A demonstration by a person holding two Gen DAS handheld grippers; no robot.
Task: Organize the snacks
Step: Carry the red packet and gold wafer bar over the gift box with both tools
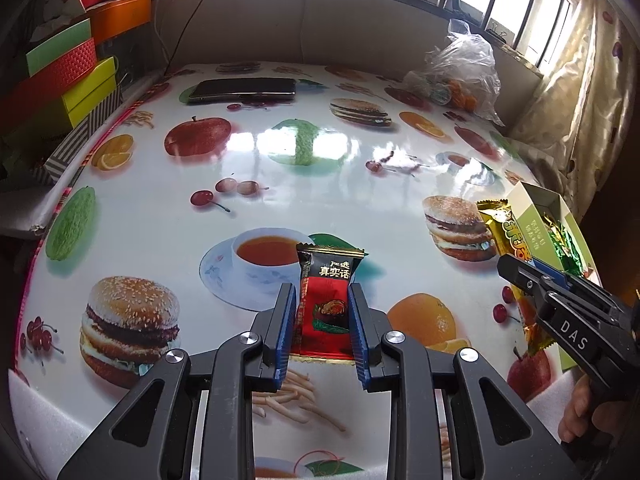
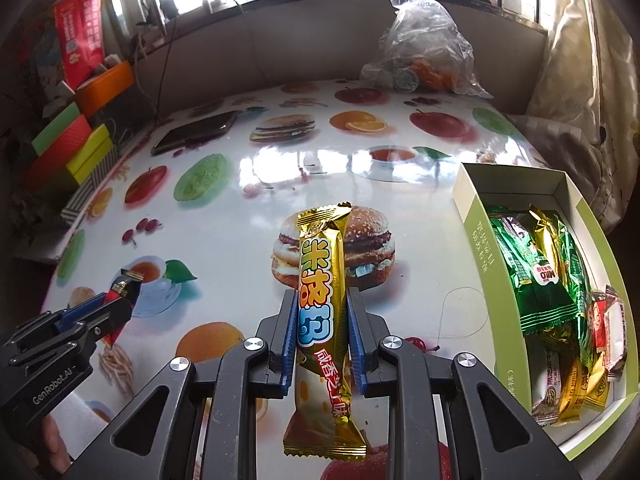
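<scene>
My left gripper (image 1: 322,300) is shut on a red and black snack packet (image 1: 325,300), held upright above the food-print table (image 1: 160,216). My right gripper (image 2: 321,308) is shut on a long gold snack bar (image 2: 322,300), which sticks up between the blue pads and hangs below them. The green and white box (image 2: 476,240) at the right holds several wrapped snacks (image 2: 536,272). In the left wrist view the right gripper (image 1: 520,270) and gold bar (image 1: 508,232) sit in front of the box (image 1: 532,208). The left gripper (image 2: 120,300) shows at the lower left of the right wrist view.
A dark phone (image 1: 244,90) lies at the table's far side. A clear plastic bag (image 1: 460,76) with items sits at the far right corner. Coloured boxes (image 1: 64,76) are stacked left of the table. A curtain (image 2: 576,92) hangs at the right. A hand (image 1: 584,412) grips the right tool.
</scene>
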